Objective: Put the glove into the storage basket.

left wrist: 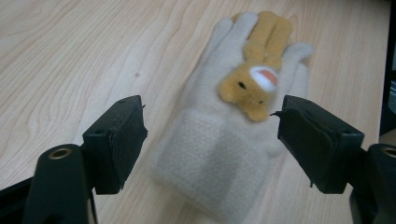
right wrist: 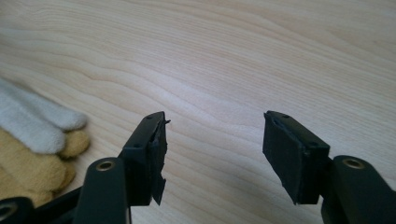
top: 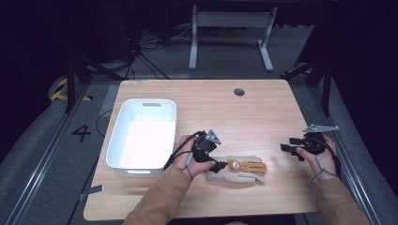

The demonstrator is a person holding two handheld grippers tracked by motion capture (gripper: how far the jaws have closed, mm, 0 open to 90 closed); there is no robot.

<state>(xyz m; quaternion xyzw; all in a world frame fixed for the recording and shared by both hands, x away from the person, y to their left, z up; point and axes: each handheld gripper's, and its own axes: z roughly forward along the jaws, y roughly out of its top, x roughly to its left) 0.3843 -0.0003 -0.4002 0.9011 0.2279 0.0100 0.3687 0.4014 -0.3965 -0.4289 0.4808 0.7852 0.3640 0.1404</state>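
Cream knitted glove bearing a tan plush animal; both grippers' fingers apart.

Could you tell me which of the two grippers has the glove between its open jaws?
The left gripper: its jaws straddle the cuff of the cream glove. The right gripper is open over bare table.

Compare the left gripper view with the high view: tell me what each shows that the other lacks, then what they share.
The left gripper view alone gives the close detail: the glove's knitted cuff between the left gripper's open jaws, and the toy animal's dark eye and white and orange patch.

The high view alone takes in the white bin, the right gripper held apart over bare wood, the person's hands and sleeves, and the floor beyond.

Both show the cream glove, its tan animal, the left gripper and the wooden table.
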